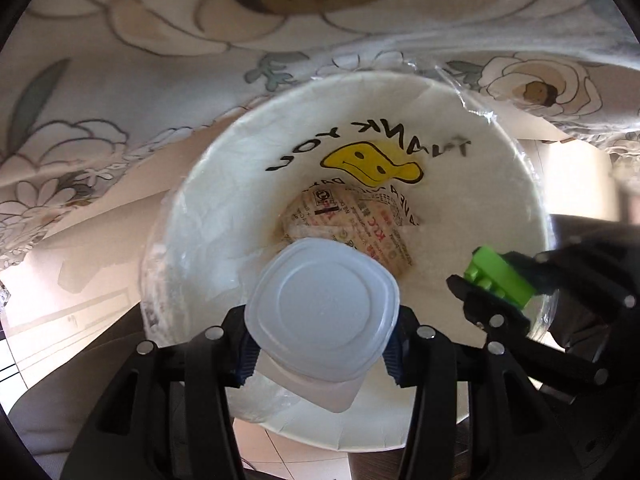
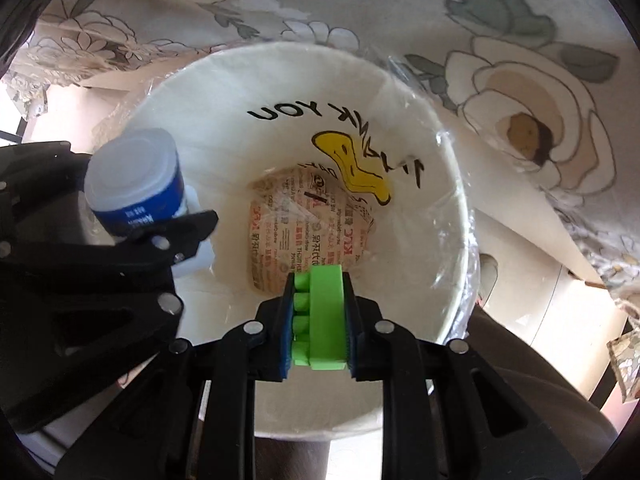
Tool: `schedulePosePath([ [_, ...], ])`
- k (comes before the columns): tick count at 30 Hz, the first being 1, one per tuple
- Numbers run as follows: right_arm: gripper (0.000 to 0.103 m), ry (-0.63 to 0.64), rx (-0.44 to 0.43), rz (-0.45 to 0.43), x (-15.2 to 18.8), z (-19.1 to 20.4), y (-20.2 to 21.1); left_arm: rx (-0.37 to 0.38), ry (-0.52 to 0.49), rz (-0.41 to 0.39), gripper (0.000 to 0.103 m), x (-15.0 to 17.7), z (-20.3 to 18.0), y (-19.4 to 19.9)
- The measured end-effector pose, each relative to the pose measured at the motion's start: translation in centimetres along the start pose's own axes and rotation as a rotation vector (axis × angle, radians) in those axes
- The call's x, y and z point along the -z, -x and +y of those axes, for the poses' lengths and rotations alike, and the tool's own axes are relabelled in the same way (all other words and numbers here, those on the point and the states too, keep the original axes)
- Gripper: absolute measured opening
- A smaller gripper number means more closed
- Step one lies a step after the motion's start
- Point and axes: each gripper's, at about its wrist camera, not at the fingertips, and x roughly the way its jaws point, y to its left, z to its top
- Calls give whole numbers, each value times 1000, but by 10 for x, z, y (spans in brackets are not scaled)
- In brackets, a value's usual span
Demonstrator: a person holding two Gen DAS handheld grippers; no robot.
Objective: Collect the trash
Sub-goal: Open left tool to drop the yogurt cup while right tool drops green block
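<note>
1 bin (image 1: 520,184), 1 wrapper (image 1: 352,224) inside | left gripper (image 1: 320,344) clamps 1 bottle (image 1: 320,304) | right gripper (image 2: 318,316) clamps 1 brick (image 2: 324,316), both over bin

White plastic bottle (image 1: 322,312) w/ blue label & green toy block (image 2: 324,316), both above bag-lined bin (image 2: 192,92).
</note>
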Motion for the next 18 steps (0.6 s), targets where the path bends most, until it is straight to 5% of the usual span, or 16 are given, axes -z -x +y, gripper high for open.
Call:
schedulePosePath([
  [1, 24, 0, 4, 5, -1, 0, -2, -2, 8, 0, 52, 0, 1, -2],
  [4, 54, 4, 56, 4, -1, 1, -5, -9, 13, -3, 67, -1, 0, -2],
  [18, 55, 23, 82, -24, 1, 8, 7, -15, 16, -20, 70, -3, 0, 1],
])
